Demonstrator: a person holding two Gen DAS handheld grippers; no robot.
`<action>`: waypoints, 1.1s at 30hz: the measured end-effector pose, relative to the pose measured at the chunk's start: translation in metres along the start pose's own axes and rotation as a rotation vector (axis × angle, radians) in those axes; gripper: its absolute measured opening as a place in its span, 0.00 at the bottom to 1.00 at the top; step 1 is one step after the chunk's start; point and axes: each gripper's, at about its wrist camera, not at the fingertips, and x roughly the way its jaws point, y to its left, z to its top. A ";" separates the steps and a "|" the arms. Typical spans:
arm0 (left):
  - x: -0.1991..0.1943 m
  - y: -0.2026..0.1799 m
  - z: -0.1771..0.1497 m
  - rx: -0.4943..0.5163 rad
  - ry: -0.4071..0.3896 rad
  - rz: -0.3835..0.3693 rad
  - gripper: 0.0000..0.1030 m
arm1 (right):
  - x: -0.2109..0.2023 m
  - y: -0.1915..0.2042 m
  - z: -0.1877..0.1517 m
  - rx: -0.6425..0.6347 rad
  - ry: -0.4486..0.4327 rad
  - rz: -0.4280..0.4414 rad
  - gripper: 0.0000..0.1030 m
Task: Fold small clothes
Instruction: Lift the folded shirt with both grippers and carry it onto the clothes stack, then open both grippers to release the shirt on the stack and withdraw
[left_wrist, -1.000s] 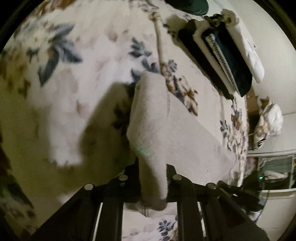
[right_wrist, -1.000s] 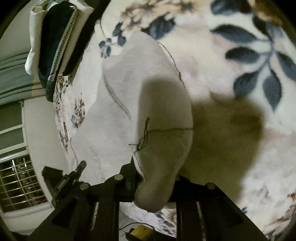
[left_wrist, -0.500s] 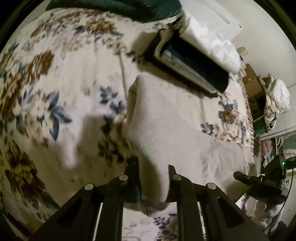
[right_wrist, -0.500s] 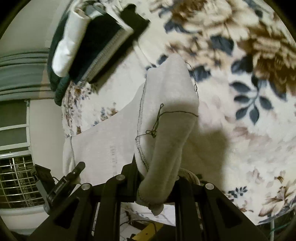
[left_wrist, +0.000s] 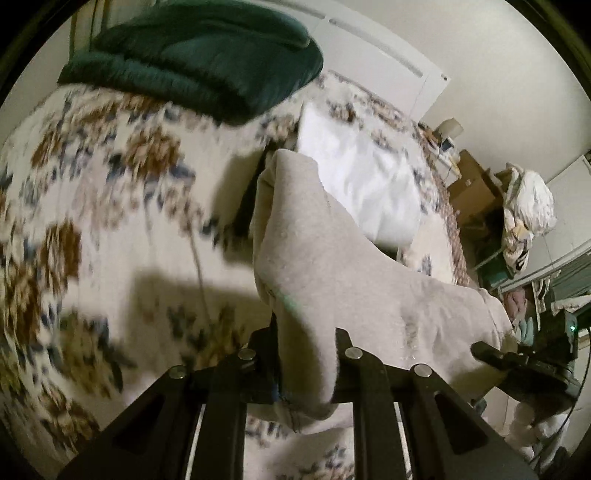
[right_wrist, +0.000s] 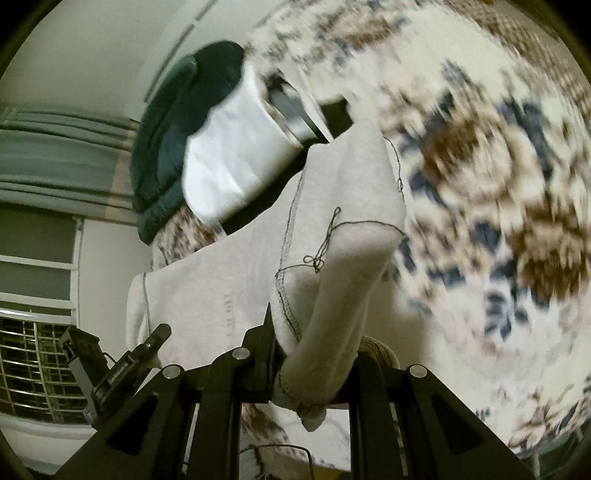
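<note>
A small light grey garment (left_wrist: 332, 266) hangs stretched between my two grippers above the floral bedspread (left_wrist: 110, 221). My left gripper (left_wrist: 306, 354) is shut on one corner of it. My right gripper (right_wrist: 314, 354) is shut on the other corner, where dark seam stitching and a loose thread show on the garment (right_wrist: 332, 240). Each view shows the other gripper at the cloth's far edge: the right one in the left wrist view (left_wrist: 524, 365), the left one in the right wrist view (right_wrist: 122, 369).
A stack of folded clothes with a white piece on top (left_wrist: 362, 177) lies on the bed just beyond the garment. A dark green quilt (left_wrist: 207, 62) lies further back. Boxes and a white bundle (left_wrist: 524, 210) stand off the bed's far side. A window with a grille (right_wrist: 33, 362) is at the left.
Both grippers have lifted the garment and tilted up, so the views now look across the bed toward the folded stack, the green quilt and the walls. The grip on the cloth is unchanged.
</note>
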 end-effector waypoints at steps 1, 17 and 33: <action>0.000 -0.005 0.013 0.010 -0.012 0.007 0.12 | -0.001 0.011 0.013 -0.012 -0.012 0.000 0.15; 0.101 -0.023 0.170 0.089 -0.041 0.159 0.12 | 0.098 0.100 0.210 -0.153 -0.036 -0.082 0.15; 0.120 -0.037 0.168 0.165 -0.029 0.398 0.37 | 0.130 0.124 0.205 -0.335 -0.029 -0.524 0.58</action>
